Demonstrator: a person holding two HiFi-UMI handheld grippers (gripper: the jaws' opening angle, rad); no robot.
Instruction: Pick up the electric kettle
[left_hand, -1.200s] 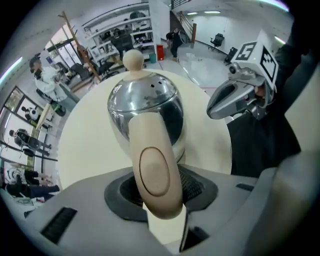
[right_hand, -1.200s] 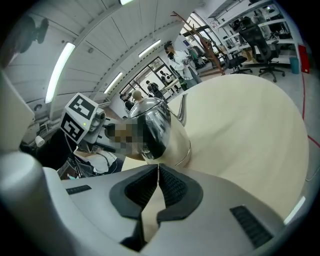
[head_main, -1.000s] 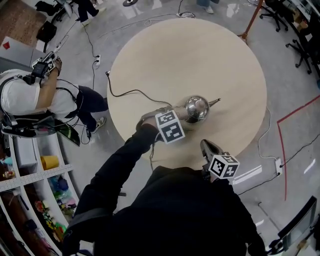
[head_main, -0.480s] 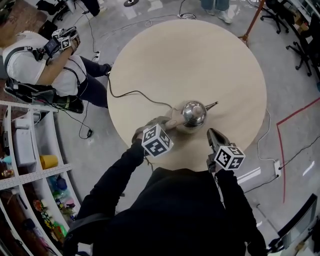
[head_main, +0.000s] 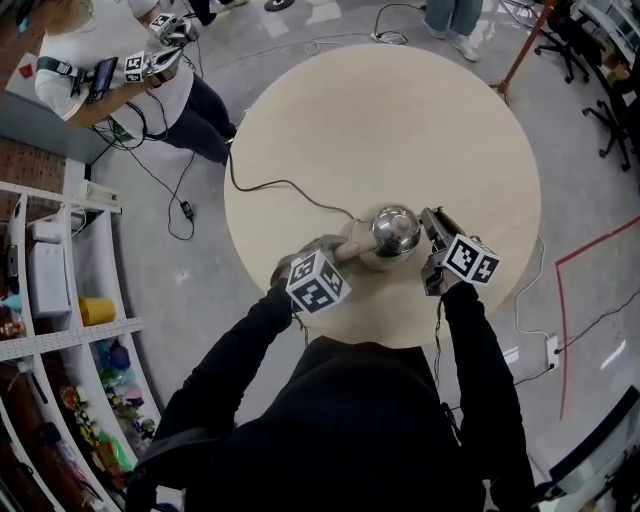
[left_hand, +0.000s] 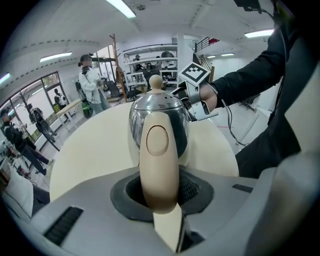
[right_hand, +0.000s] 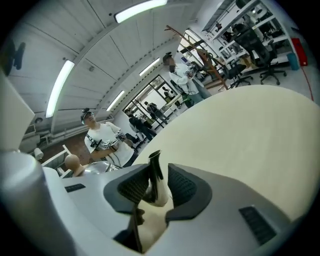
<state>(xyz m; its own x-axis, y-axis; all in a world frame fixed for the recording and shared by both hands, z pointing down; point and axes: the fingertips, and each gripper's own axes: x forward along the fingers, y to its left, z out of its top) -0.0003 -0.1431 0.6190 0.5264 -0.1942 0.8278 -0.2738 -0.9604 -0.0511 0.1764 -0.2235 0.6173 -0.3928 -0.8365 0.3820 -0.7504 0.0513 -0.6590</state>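
Kettle (head_main: 392, 230) glossy metal, handle (left_hand: 159, 160) matt plastic; table (head_main: 400, 120) matt wood.

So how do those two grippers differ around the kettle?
The left gripper has just closed its jaws on the beige handle of the shiny steel kettle; the right gripper has the thin metal spout between its jaws, grip unclear. Left sits at the kettle's left, right at its right. Both carry marker cubes.

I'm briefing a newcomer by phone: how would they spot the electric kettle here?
Find the round beige table; near its edge closest to the person in black is the kettle. It is the mirror-bright steel globe with a beige handle, between the left gripper and right gripper, which are grey with marker cubes.
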